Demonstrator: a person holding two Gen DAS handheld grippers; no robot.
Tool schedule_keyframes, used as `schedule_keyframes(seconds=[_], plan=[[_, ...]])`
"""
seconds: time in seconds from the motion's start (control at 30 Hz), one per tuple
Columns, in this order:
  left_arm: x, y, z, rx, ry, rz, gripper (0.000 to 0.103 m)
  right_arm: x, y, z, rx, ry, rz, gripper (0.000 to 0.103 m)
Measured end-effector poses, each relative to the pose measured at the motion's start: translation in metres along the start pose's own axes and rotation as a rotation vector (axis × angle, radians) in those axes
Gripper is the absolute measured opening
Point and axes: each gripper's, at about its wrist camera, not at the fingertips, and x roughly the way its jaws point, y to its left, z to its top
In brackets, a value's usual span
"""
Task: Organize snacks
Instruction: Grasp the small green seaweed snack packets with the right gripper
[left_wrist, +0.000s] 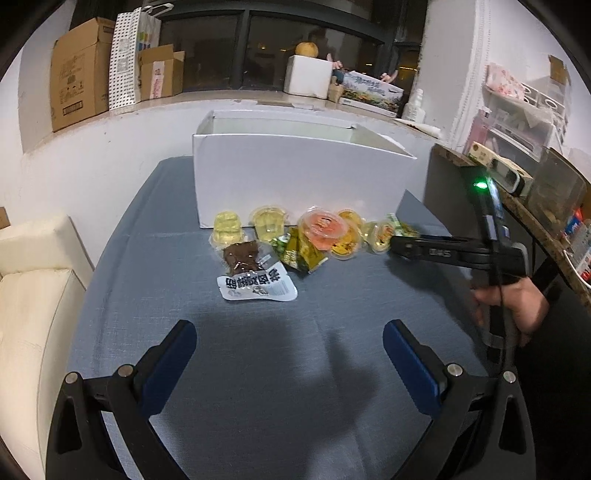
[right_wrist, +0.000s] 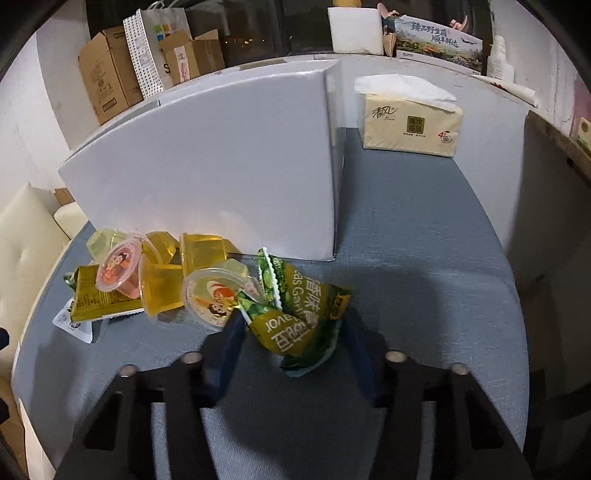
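Observation:
A pile of snacks lies on the blue-grey table in front of a white open box (left_wrist: 295, 177): yellow jelly cups (left_wrist: 227, 227), an orange-lidded jelly cup (left_wrist: 321, 225), a green-yellow packet (left_wrist: 299, 253) and a brown meat snack in a white packet (left_wrist: 255, 277). My left gripper (left_wrist: 290, 354) is open and empty above bare cloth, short of the pile. My right gripper (right_wrist: 291, 332) is closed around a crumpled green pea-snack packet (right_wrist: 295, 317) at the pile's right end, the pads pressing its sides. It shows in the left wrist view (left_wrist: 397, 243) beside the rightmost cups.
A tissue pack (right_wrist: 410, 122) stands behind the box at the right. A cream cushioned seat (left_wrist: 33, 280) flanks the table's left edge. A wooden shelf (left_wrist: 524, 206) with clutter borders the right. Cardboard boxes (left_wrist: 79, 88) sit on the window ledge.

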Motion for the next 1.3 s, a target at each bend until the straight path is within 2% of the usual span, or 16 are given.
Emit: schedule_keyframes(seconds=[0.13,0.27,0.47,0.53,0.83,0.87,1.0,1.1,1.3], plan=[[0.009,0.002,0.004,-0.016,0.009,0.01,0.103,-0.006,0.003,-0.004,-0.004,-0.002,0.0,0.044],[0.019,0.002,0.008,-0.014,0.014,0.019,0.103,-0.032,0.007,-0.014,0.023,-0.04,0.02,0.044],[0.052,-0.005,0.022,0.076,0.023,0.048,0.103,-0.079,0.019,-0.034,0.034,-0.113,0.056,0.044],[0.065,-0.008,0.028,0.097,0.026,0.029,0.103,-0.094,0.021,-0.041,0.045,-0.133,0.073,0.044],[0.112,-0.01,0.056,0.098,0.083,0.036,0.101,-0.116,0.017,-0.059,0.08,-0.142,0.092,0.044],[0.114,-0.011,0.058,0.1,0.084,0.025,0.098,-0.116,0.017,-0.06,0.08,-0.139,0.09,0.044],[0.122,-0.016,0.062,0.11,0.131,0.018,0.044,-0.115,0.018,-0.061,0.084,-0.136,0.098,0.044],[0.113,-0.022,0.061,0.133,0.136,0.002,0.04,-0.116,0.021,-0.06,0.073,-0.141,0.097,0.044],[0.087,-0.014,0.047,0.067,0.099,-0.082,0.035,-0.118,0.027,-0.059,0.062,-0.148,0.112,0.044]])
